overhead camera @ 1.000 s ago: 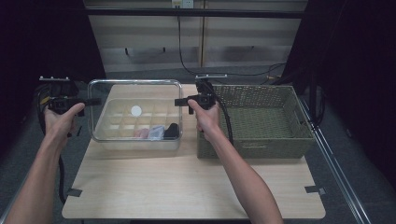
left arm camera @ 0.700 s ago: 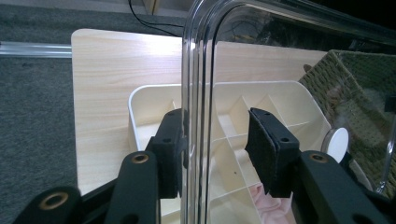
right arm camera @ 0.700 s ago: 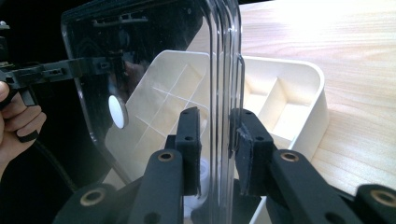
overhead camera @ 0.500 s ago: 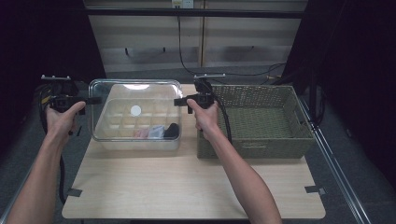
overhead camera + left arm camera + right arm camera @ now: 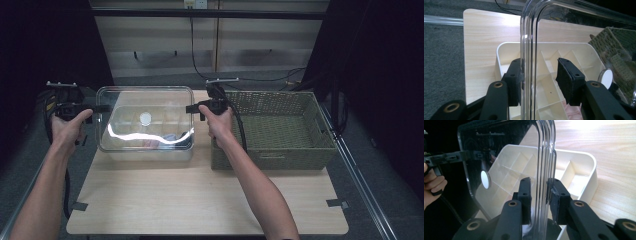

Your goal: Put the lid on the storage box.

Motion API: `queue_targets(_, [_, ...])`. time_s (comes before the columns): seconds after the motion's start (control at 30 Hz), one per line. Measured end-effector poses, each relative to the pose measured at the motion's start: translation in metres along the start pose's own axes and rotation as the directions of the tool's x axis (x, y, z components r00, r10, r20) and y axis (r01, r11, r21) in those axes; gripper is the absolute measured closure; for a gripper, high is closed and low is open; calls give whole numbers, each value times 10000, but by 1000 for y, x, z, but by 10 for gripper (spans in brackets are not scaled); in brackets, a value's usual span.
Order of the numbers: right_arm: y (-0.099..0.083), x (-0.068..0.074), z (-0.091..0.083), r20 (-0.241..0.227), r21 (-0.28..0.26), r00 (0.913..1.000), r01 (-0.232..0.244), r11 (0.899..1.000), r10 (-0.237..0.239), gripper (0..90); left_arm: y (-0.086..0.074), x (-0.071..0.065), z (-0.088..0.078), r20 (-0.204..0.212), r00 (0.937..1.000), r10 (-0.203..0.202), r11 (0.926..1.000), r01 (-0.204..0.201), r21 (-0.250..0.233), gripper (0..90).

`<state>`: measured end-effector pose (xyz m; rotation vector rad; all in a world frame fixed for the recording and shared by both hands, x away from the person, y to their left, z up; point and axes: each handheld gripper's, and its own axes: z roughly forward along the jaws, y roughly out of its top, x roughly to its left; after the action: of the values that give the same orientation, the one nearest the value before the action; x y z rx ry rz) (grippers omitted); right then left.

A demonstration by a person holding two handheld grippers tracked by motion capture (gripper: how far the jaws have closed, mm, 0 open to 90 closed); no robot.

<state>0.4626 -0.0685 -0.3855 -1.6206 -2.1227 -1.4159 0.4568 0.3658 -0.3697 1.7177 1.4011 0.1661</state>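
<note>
Spanning both tools, clear lid (image 5: 145, 117) hangs above white divided box (image 5: 549, 82).

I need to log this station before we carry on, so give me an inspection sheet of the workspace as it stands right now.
Surface: light wooden table, front half bare.
Job's things: clear plastic lid held up above a cream divided organiser box; white round sticker on the lid; pink item in one compartment, too blurred to name.
Clutter: nothing seen beyond a wicker basket at the table's right; no contents seen in it.
Grippers: left gripper straddles the lid's edge, one pad touching, the other apart; right gripper straddles the opposite edge; grip cannot be confirmed.
Cables: black cable trails from the right gripper; wall cables behind.
Surroundings: grey floor, dark curtains, panelled back wall.
</note>
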Motion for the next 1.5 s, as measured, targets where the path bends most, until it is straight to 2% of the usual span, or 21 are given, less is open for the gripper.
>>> queue_targets(0.13, [1, -3, 3, 35, 86, 9999, -105, 9999, 105, 725, -1, 2, 6, 30, 9998, -172, 9999, 172, -13, 569])
queue_targets(0.17, [1, -5, 4, 45, 81, 9999, -105, 9999, 105, 720, -1, 3, 7, 42, 10000, -56, 10000, 55, 32, 569])
queue_targets(0.2, [2, -6, 4, 88, 156, 9999, -122, 9998, 121, 715, 0, 3, 8, 41, 9999, -157, 9999, 157, -24, 569])
queue_targets(0.4, [4, -9, 10, 313, 501, 9989, -367, 9981, 351, 699, 1, 8, 15, 17, 9999, -123, 9996, 123, 248, 566])
queue_targets(0.5, [5, -9, 14, 457, 581, 9981, -449, 9973, 423, 688, 0, 10, 19, -60, 9995, -311, 9990, 313, 307, 562])
queue_targets(0.57, [6, -9, 17, 619, 693, 9971, -495, 9964, 452, 675, 0, 12, 21, -50, 9997, -247, 9990, 249, 384, 561])
queue_targets(0.6, [6, -10, 18, 666, 702, 9969, -473, 9964, 427, 672, -1, 13, 23, -41, 9993, -383, 9987, 384, 334, 561])
queue_targets(0.83, [8, -11, 28, 1015, 970, 9927, -751, 9924, 652, 643, -4, 22, 32, -96, 9992, -397, 9961, 404, 790, 543])
queue_targets(0.97, [8, -11, 35, 1220, 1244, 9908, -735, 9895, 582, 616, -8, 26, 38, -183, 9989, -442, 9940, 458, 990, 525])
queue_targets(1.13, [7, -13, 39, 1235, 1438, 9907, -739, 9868, 562, 611, -11, 30, 44, -147, 9968, -787, 9925, 797, 923, 519])
queue_targets(1.23, [8, -14, 40, 1297, 1516, 9893, -869, 9846, 673, 607, -11, 31, 46, -79, 9966, -815, 9911, 819, 1051, 519])
queue_targets(1.37, [9, -14, 43, 1564, 1753, 9859, -879, 9806, 604, 582, -8, 29, 49, -199, 9962, -845, 9909, 862, 1036, 520])
queue_targets(1.5, [12, -15, 44, 1702, 1823, 9835, -920, 9789, 607, 572, -6, 29, 49, -120, 9964, -843, 9914, 851, 994, 521])
